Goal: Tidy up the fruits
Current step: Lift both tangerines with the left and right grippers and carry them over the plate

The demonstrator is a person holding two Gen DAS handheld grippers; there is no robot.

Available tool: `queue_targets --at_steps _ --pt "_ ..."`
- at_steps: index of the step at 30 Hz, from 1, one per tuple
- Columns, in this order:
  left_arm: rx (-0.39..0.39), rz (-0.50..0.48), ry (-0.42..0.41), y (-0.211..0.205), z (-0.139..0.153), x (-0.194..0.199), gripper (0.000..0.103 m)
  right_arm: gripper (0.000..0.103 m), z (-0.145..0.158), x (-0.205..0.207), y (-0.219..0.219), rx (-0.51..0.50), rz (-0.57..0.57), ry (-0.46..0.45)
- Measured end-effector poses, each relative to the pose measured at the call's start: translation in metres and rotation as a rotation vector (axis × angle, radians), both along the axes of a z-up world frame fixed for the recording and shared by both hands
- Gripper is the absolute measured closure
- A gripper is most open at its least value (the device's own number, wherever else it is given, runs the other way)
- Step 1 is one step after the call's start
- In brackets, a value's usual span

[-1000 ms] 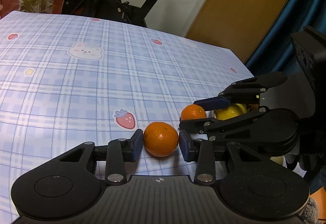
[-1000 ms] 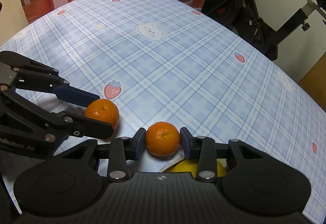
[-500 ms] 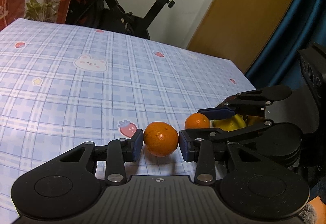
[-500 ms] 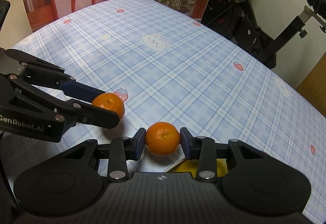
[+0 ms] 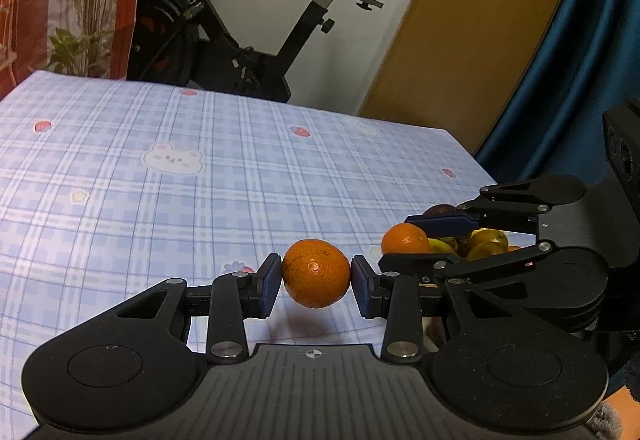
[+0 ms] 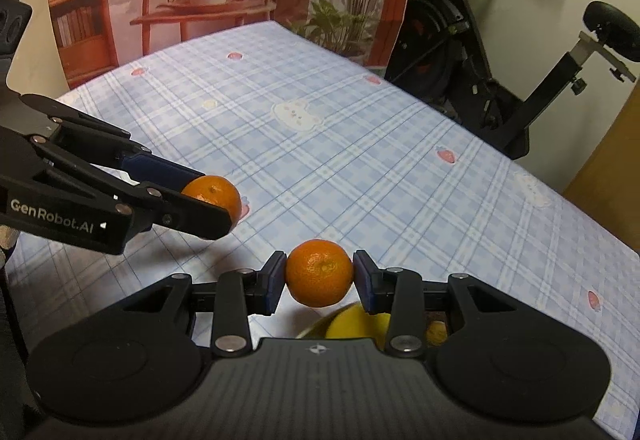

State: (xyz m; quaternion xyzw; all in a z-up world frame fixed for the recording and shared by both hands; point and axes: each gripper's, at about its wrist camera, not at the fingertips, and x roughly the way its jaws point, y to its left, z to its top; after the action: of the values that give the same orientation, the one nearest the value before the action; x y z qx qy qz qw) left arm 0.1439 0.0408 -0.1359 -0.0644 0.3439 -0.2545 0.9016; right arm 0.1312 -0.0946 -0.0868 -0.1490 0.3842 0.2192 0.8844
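The left gripper clamps one orange between its fingers; the right gripper clamps another orange, both held above the counter.

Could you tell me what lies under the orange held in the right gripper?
Below the orange sit yellow fruits, apparently lemons; the right gripper body covers most of them.
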Motion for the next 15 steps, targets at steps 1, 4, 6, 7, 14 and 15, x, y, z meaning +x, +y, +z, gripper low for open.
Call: queue_targets --at_steps 1,4,6,7,14,15 --pt "0.001 -0.003 -0.003 -0.002 0.002 0.0 0.063 0.064 0.002 -0.002 -0.003 0.006 -0.003 -0.006" --pt "0.007 -0.013 -0.015 -0.008 0.008 -0.004 0.063 0.064 0.009 -0.009 -0.011 0.022 -0.008 -0.028" --pt "0.013 -0.022 -0.023 -0.013 0.013 -0.005 0.063 0.064 0.014 -0.014 -0.018 0.035 -0.01 -0.044" --pt "0.015 -0.027 -0.027 -0.016 0.015 -0.006 0.063 0.064 0.016 -0.017 -0.021 0.041 -0.012 -0.053" --pt "0.031 -0.069 -0.049 -0.033 0.025 -0.01 0.063 0.064 0.03 -0.034 -0.045 0.078 -0.038 -0.101" --pt "0.031 -0.075 -0.051 -0.036 0.026 -0.011 0.063 0.064 0.031 -0.037 -0.048 0.083 -0.042 -0.106"
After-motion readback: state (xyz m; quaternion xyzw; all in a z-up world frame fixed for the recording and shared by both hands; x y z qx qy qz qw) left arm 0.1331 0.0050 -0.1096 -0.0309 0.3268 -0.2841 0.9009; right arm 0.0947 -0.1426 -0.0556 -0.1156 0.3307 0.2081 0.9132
